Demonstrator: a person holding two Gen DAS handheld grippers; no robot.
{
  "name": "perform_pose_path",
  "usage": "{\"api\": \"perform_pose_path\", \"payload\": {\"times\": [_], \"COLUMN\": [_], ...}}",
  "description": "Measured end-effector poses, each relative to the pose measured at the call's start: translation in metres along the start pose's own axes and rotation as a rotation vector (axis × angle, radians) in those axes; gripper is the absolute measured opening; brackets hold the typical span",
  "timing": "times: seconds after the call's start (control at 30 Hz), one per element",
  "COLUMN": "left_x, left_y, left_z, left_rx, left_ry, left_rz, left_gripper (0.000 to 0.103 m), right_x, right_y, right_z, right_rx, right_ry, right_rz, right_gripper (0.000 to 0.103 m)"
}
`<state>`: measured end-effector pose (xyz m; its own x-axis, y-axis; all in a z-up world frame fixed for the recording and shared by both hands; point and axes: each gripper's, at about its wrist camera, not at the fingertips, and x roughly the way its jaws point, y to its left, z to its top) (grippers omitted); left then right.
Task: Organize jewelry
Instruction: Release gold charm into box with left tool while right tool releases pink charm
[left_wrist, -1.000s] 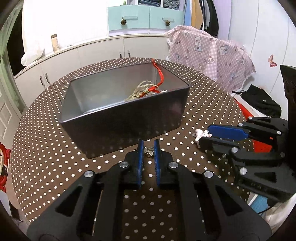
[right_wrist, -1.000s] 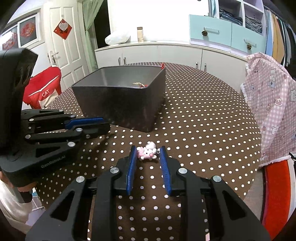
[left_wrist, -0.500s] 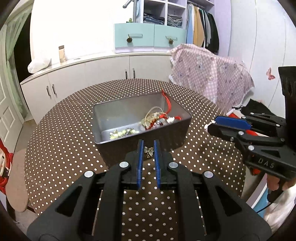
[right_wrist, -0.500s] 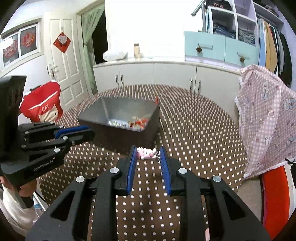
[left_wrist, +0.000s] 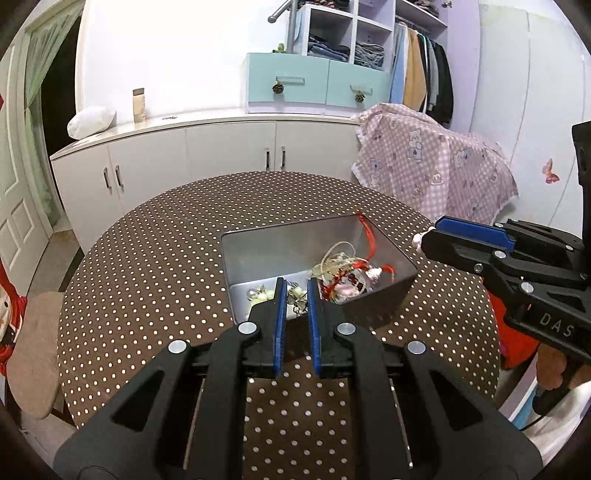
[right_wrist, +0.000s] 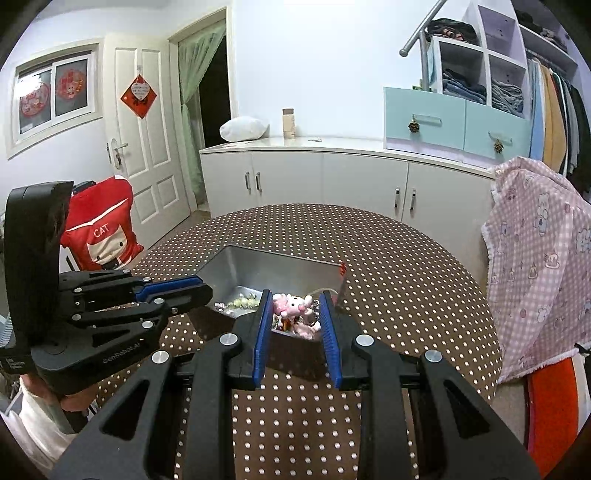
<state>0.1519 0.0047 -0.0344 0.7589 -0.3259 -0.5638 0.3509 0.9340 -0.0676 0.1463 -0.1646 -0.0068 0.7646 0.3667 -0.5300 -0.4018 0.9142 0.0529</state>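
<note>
Near end of box (left_wrist: 373, 306) interior hidden behind left gripper (left_wrist: 295, 295)

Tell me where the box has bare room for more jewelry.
The box floor is bare along its far wall and left side. The right corner is crowded with red cord and chains; pearls fill the near-left corner.

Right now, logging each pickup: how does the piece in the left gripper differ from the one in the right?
The small metal charm is pale gold and tiny; the pink plush charm is soft and much bulkier. The left gripper is nearly closed, the right gripper wider. Both are held above the metal box.
</note>
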Motion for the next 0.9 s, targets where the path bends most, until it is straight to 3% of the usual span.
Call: {"api": "perform_pose_path", "payload": {"times": [0.27, 0.47, 0.5, 0.57, 0.6, 0.7, 0.9], "left_x": [0.004, 0.007, 0.007, 0.005, 0.001, -0.008, -0.011], "left_y": [0.007, 0.011, 0.012, 0.010, 0.010, 0.008, 0.010], "left_z": [0.003, 0.003, 0.002, 0.002, 0.002, 0.002, -0.001], "left_rx": [-0.015, -0.020, -0.019, -0.023, -0.026, -0.011, -0.020], "left_ry": [-0.008, 0.007, 0.007, -0.005, -0.028, -0.065, -0.055], "left_rz": [0.005, 0.027, 0.028, 0.026, 0.024, 0.032, 0.053], "left_gripper": [0.012, 0.012, 0.018, 0.060, 0.072, 0.072, 0.072], "right_x": [0.012, 0.017, 0.017, 0.017, 0.017, 0.012, 0.004], "right_y": [-0.004, -0.007, -0.007, -0.009, -0.009, -0.010, -0.012], "right_z": [0.006, 0.003, 0.002, 0.002, 0.001, 0.000, -0.002], "right_rx": [0.023, 0.052, 0.055, 0.061, 0.063, 0.071, 0.081], "right_ry": [0.016, 0.034, 0.036, 0.038, 0.037, 0.032, 0.026], "right_rz": [0.019, 0.016, 0.015, 0.013, 0.011, 0.004, -0.006], "right_gripper": [0.024, 0.031, 0.033, 0.036, 0.038, 0.040, 0.042]}}
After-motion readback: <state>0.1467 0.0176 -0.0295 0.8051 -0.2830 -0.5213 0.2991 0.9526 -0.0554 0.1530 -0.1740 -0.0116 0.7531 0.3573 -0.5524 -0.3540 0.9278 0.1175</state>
